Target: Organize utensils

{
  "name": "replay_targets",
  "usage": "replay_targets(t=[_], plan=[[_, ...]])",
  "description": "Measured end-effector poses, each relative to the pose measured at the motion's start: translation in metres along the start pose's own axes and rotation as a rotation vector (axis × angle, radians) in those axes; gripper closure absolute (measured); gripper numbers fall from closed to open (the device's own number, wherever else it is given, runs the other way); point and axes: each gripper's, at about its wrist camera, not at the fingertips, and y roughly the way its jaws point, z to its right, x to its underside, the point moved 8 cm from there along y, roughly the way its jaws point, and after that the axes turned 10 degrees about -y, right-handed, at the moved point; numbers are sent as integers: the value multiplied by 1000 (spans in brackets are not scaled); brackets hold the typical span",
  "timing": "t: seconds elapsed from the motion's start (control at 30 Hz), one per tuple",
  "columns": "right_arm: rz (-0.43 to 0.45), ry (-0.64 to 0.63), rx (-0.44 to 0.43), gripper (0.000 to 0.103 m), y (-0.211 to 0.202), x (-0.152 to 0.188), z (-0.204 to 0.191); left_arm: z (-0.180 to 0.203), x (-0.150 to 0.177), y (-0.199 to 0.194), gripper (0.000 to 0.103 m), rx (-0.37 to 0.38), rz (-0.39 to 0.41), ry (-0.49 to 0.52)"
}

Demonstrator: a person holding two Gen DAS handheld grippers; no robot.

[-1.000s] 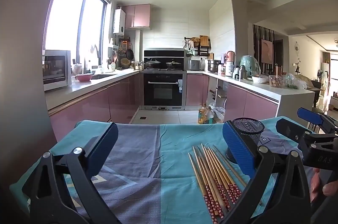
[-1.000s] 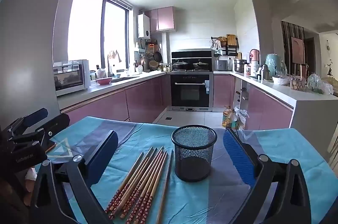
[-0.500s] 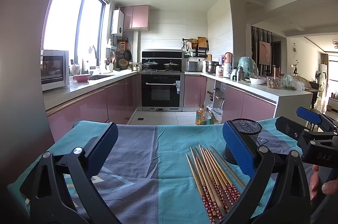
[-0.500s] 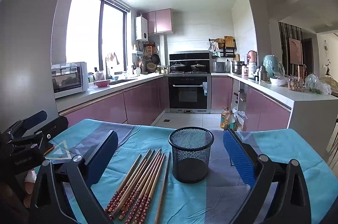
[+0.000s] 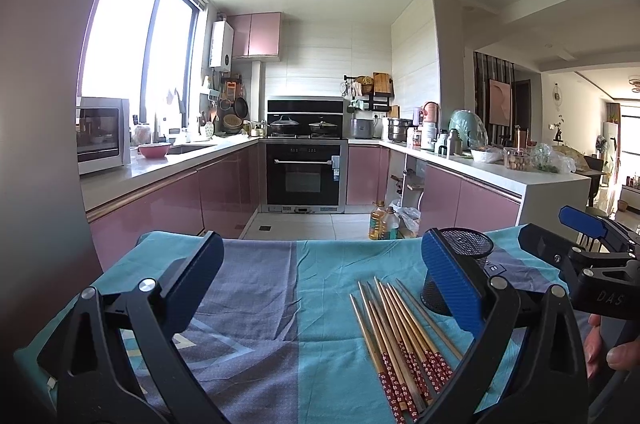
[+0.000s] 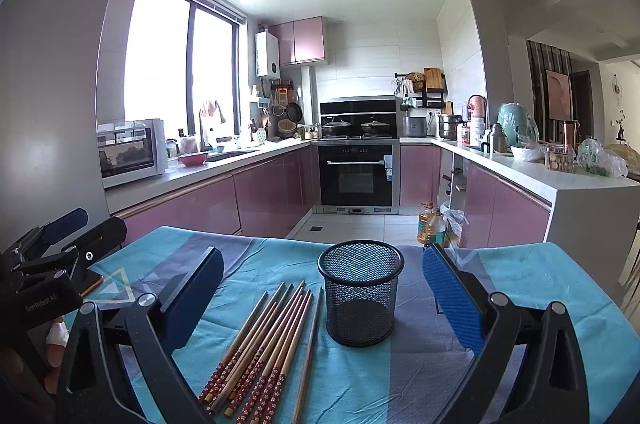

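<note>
Several wooden chopsticks [image 6: 264, 348] with red flowered ends lie side by side on the teal cloth, just left of a black mesh cup [image 6: 360, 292] that stands upright and empty. My right gripper [image 6: 322, 296] is open and empty, its pads on either side of the cup and chopsticks, held above the cloth. My left gripper [image 5: 320, 284] is open and empty; the chopsticks [image 5: 400, 332] lie toward its right pad, and the mesh cup [image 5: 460, 264] is partly hidden behind that pad. Each gripper shows at the edge of the other's view.
The table is covered by a teal and grey cloth [image 6: 520, 276]. Beyond its far edge is the kitchen floor with oil bottles [image 6: 430, 224], pink cabinets, an oven [image 6: 356, 175] and cluttered white counters [image 6: 560, 179].
Both views have tilted up a little, so the table sits lower in frame. The chopsticks and cup have not moved. Both grippers stay open.
</note>
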Motion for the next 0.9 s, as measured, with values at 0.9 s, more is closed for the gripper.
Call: replay_targets(t=[0.9], plan=[[-9,8,-5,7,3,3,3,3,-1,4,6,8,-4,1]])
